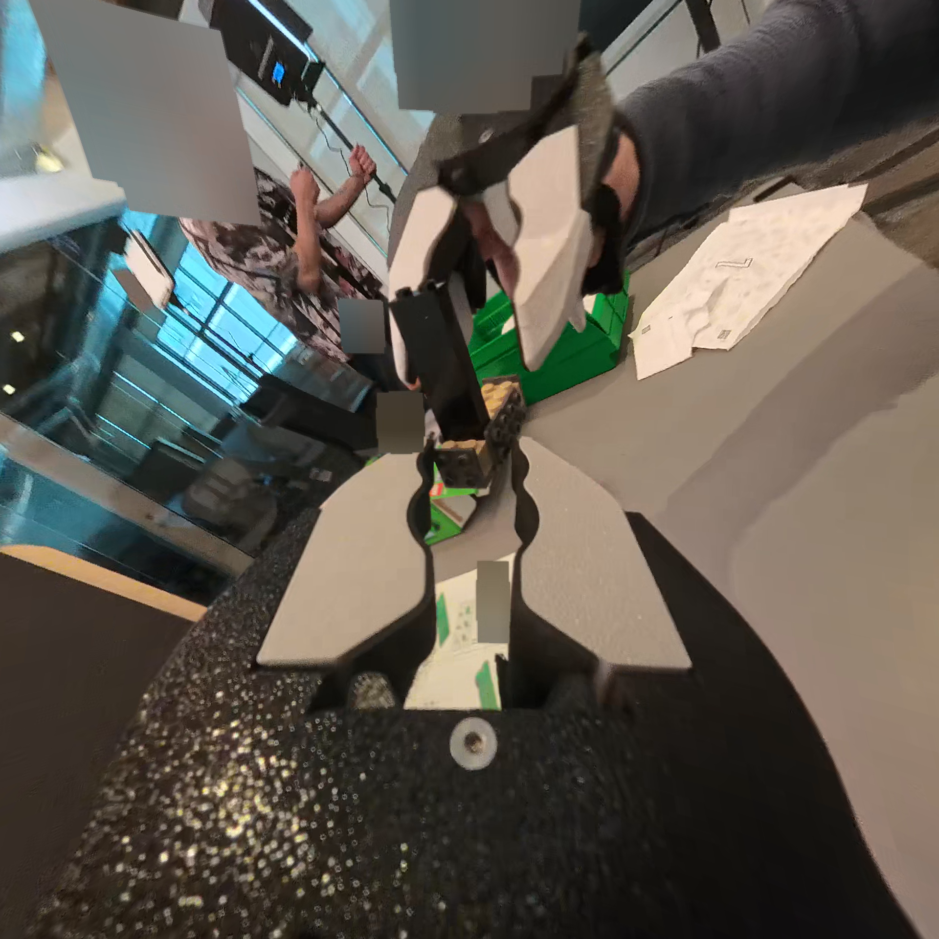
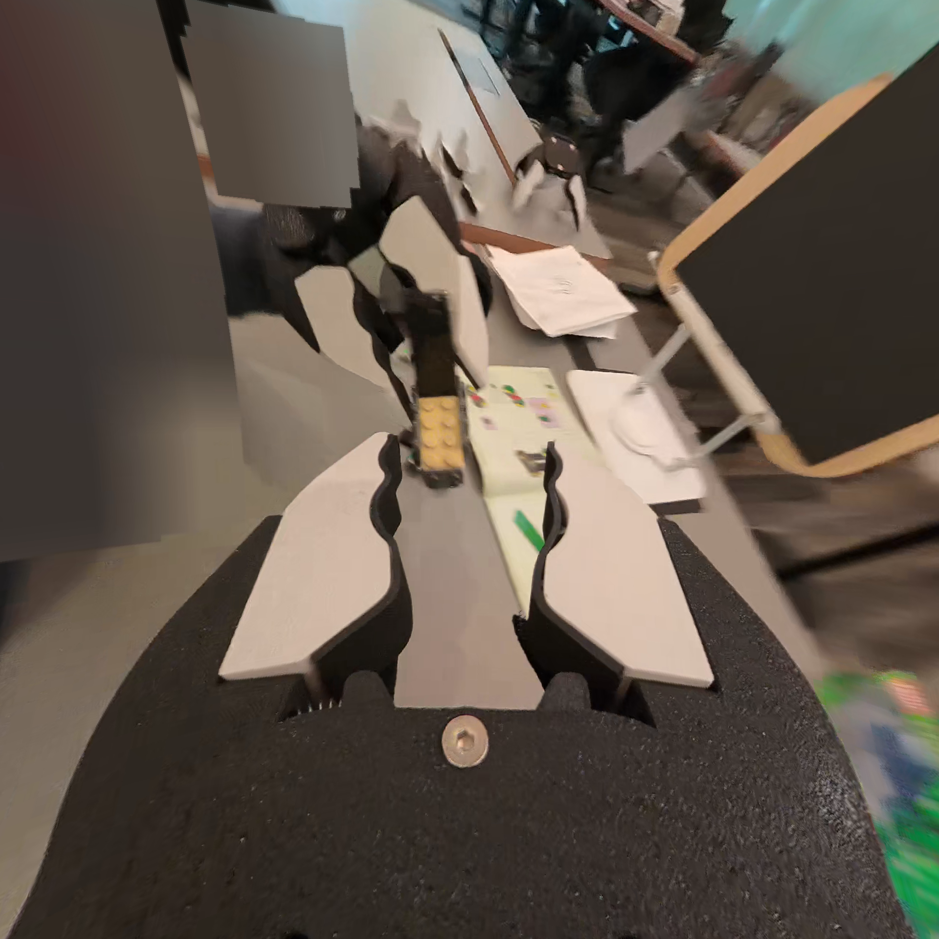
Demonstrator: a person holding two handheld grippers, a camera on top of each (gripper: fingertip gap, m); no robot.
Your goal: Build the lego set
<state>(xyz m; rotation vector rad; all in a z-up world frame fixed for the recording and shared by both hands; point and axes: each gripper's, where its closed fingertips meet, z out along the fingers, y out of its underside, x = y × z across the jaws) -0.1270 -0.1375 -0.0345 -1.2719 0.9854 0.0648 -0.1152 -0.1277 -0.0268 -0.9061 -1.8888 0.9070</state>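
Your left gripper (image 1: 470, 460) clamps the black-and-tan lego piece (image 1: 477, 437); right gripper (image 2: 470, 470) released. A weak tip pinch could twist the piece loose.

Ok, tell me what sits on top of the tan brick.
On the tan brick, a black column rises from the far end; the remaining studs are bare. Whatever lies under the column's foot is covered.
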